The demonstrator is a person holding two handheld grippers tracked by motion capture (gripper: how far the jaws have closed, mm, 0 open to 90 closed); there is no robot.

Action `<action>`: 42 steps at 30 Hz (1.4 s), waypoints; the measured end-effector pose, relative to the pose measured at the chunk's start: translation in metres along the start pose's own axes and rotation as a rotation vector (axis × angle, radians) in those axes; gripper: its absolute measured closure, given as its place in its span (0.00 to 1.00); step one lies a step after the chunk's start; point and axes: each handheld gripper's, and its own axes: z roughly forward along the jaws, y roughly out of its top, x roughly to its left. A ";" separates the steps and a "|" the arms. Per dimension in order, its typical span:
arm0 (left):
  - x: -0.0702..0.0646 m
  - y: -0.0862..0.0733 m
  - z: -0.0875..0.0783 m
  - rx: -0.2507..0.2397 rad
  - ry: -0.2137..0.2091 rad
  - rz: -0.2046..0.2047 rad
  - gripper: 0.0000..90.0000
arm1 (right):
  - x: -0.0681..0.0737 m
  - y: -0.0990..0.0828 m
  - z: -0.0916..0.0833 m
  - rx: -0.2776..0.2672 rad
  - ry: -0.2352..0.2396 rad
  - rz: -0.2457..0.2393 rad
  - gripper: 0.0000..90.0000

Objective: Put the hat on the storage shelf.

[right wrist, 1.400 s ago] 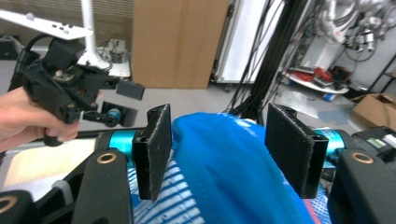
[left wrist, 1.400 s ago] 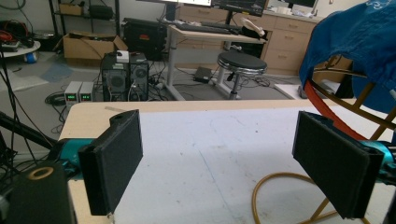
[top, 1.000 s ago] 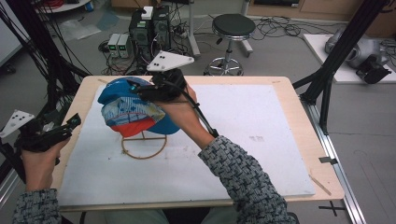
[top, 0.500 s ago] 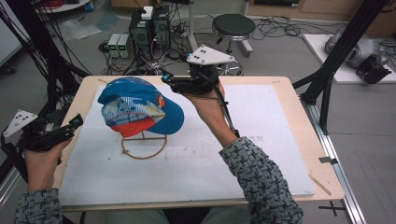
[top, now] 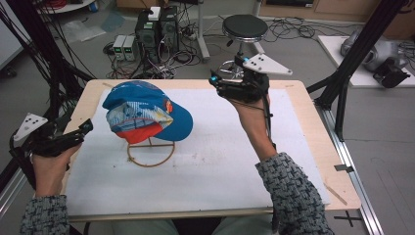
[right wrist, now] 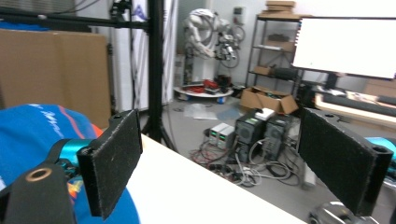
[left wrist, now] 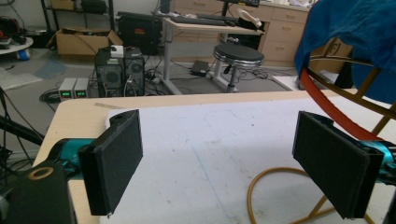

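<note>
The right tool [top: 215,84] stands released with nothing between its pads; its jaws have just been opening, and it now hangs over the far edge of the bench [top: 313,132], well apart from the cap [top: 147,110] it was pressed against a second ago. In the right gripper view the two black pads [right wrist: 114,163] are spread wide, and the blue crown of the cap sits low at the left, behind the left-hand jaw. Judging from that, the placing step looks finished: the cap sits on its own on the wire stand [top: 150,152], the peak pointing to the right in the high view, and the right hand is clearing away from it. The left tool [top: 80,131] is likewise released and empty, hovering at the near left edge of the bench, near the cap but not touching it; in the left gripper view its pads [left wrist: 114,161] frame the white mat [top: 220,161], with the stand's ring and the cap's rim at the right. Counted: two tools, both free; one cap; one wire stand; one white mat on the bench. Beyond the bench, on the floor, stand one round stool [top: 244,27] and two dark computer towers [top: 157,29].
</note>
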 end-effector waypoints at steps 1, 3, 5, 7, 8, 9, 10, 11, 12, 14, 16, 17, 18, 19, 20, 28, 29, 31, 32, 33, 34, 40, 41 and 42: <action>0.000 0.000 0.000 -0.002 0.002 -0.002 0.18 | -0.004 -0.002 -0.004 0.004 -0.010 0.004 0.15; 0.001 0.000 0.000 -0.001 0.005 -0.003 0.18 | -0.011 -0.006 -0.012 -0.005 -0.031 0.009 0.14; 0.001 0.000 0.000 0.000 0.003 -0.001 0.18 | -0.017 -0.010 -0.019 -0.004 -0.055 0.018 0.14; 0.001 0.000 0.000 -0.002 0.004 -0.001 0.18 | -0.022 -0.013 -0.025 -0.009 -0.070 0.020 0.14; 0.001 0.000 0.000 -0.002 0.003 0.000 0.18 | -0.025 -0.015 -0.029 -0.011 -0.078 0.020 0.14; 0.001 0.000 -0.001 -0.001 0.004 0.001 0.18 | -0.027 -0.018 -0.033 -0.009 -0.090 0.024 0.14; 0.001 0.000 -0.001 -0.002 0.004 -0.002 0.18 | -0.029 -0.020 -0.035 -0.007 -0.097 0.025 0.14; 0.001 0.000 -0.001 -0.004 0.003 -0.001 0.18 | -0.030 -0.023 -0.039 -0.006 -0.104 0.024 0.14; 0.001 0.000 -0.002 -0.003 0.003 -0.001 0.18 | -0.031 -0.025 -0.042 -0.006 -0.111 0.020 0.14; 0.001 -0.001 -0.002 -0.001 0.004 -0.004 0.18 | -0.034 -0.030 -0.049 -0.007 -0.127 0.013 0.14; 0.001 -0.001 -0.002 -0.001 0.003 -0.003 0.18 | -0.037 -0.035 -0.055 -0.007 -0.138 0.025 0.14; 0.001 -0.001 -0.002 0.000 0.003 -0.003 0.18 | -0.039 -0.038 -0.059 -0.010 -0.143 0.025 0.14; 0.001 -0.001 -0.002 -0.003 0.002 -0.005 0.18 | -0.041 -0.040 -0.062 -0.011 -0.150 0.031 0.14; 0.001 -0.001 -0.002 -0.004 0.002 -0.006 0.18 | -0.043 -0.043 -0.067 -0.010 -0.157 0.037 0.14; 0.000 -0.001 -0.002 -0.003 0.002 -0.004 0.18 | -0.045 -0.045 -0.069 -0.009 -0.162 0.037 0.14; -0.001 -0.003 -0.001 0.003 0.002 -0.005 0.18 | -0.060 -0.066 -0.093 -0.013 -0.208 0.093 0.14; -0.001 -0.003 0.000 0.006 0.001 -0.003 0.18 | -0.062 -0.069 -0.095 -0.014 -0.213 0.100 0.14; -0.001 -0.003 0.000 0.006 0.001 -0.002 0.18 | -0.064 -0.075 -0.098 -0.005 -0.219 0.110 0.14; -0.002 -0.003 0.000 0.006 0.001 -0.002 0.18 | -0.066 -0.079 -0.099 -0.002 -0.225 0.109 0.14; -0.002 -0.003 0.000 0.006 0.002 -0.001 0.18 | -0.066 -0.081 -0.100 -0.002 -0.227 0.111 0.14; -0.002 -0.003 0.000 0.006 0.002 -0.001 0.18 | -0.067 -0.084 -0.102 0.001 -0.231 0.105 0.14; -0.003 -0.004 0.001 0.011 0.000 0.001 0.18 | -0.069 -0.101 -0.109 0.023 -0.240 0.111 0.14; -0.002 -0.004 0.002 0.013 -0.001 0.002 0.18 | -0.070 -0.102 -0.109 0.047 -0.246 0.117 0.14; -0.003 -0.005 0.002 0.013 0.000 0.002 0.18 | -0.071 -0.103 -0.109 0.056 -0.250 0.117 0.14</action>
